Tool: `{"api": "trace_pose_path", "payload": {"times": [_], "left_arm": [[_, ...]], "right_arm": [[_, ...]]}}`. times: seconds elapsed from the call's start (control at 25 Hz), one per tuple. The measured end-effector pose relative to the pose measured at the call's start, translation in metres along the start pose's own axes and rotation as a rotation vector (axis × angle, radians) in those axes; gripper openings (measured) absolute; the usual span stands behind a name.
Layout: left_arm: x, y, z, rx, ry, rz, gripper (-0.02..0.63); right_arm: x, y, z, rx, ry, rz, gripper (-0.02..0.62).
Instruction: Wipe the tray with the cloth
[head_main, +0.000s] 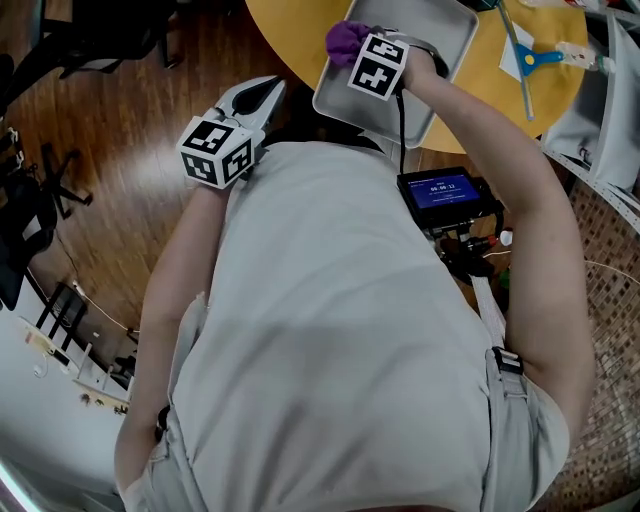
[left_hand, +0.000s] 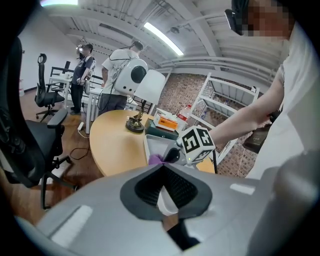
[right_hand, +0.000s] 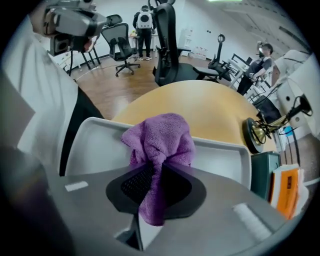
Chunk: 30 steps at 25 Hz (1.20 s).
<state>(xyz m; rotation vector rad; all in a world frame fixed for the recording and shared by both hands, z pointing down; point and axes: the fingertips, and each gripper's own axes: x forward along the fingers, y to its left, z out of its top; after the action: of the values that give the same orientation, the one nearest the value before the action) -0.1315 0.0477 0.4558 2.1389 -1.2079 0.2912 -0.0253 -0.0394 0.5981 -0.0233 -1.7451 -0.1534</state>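
Observation:
A grey tray (head_main: 445, 40) lies on the round yellow table (head_main: 295, 30), its near corner over the table's edge. My right gripper (head_main: 364, 50) points steeply down over the tray's left part, shut on a bunched purple cloth (head_main: 345, 40). In the right gripper view the cloth (right_hand: 160, 142) bulges out past the pads and hangs against the tray's floor (right_hand: 95, 147). My left gripper (head_main: 268, 92) hovers off the table, left of the tray, jaws closed with nothing in them. The left gripper view shows the tray (left_hand: 156, 145), the cloth (left_hand: 155, 159) and the right gripper (left_hand: 170, 156) ahead.
A blue-handled tool (head_main: 535, 58) lies on the table right of the tray. Beyond the tray stand a brass lamp base (right_hand: 260, 131), a dark box (right_hand: 264, 172) and an orange packet (right_hand: 286, 187). Office chairs (right_hand: 167, 40) and people stand on the wood floor (head_main: 120, 120).

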Motion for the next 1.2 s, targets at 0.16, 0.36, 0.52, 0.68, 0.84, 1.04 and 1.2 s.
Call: {"api": "trace_pose_path", "payload": {"times": [0.16,0.36,0.52,0.68,0.84,1.04,1.2], "left_arm": [[0.015,0.004,-0.001,-0.006,0.004,-0.022,0.0],[0.025,0.003,-0.007,-0.001,0.01,-0.052,0.0],[0.028,0.004,-0.009,0.001,0.017,-0.062,0.0],[0.031,0.005,-0.006,0.01,0.018,-0.07,0.0],[0.039,-0.01,0.004,0.062,0.021,-0.113,0.001],[0.068,-0.026,0.024,0.156,0.041,-0.18,0.0],[0.076,-0.031,0.035,0.179,0.051,-0.199,0.0]], "right_arm": [[0.012,0.035,-0.005,-0.05,0.021,0.09,0.059],[0.019,0.066,-0.01,-0.082,0.029,0.153,0.06],[0.021,0.079,-0.011,-0.1,0.027,0.198,0.06],[0.022,0.089,-0.012,-0.143,0.027,0.224,0.06],[0.024,0.095,-0.013,-0.194,0.01,0.227,0.06],[0.023,0.088,-0.011,-0.14,-0.094,0.281,0.058],[0.023,0.085,-0.001,-0.096,-0.138,0.31,0.057]]}}
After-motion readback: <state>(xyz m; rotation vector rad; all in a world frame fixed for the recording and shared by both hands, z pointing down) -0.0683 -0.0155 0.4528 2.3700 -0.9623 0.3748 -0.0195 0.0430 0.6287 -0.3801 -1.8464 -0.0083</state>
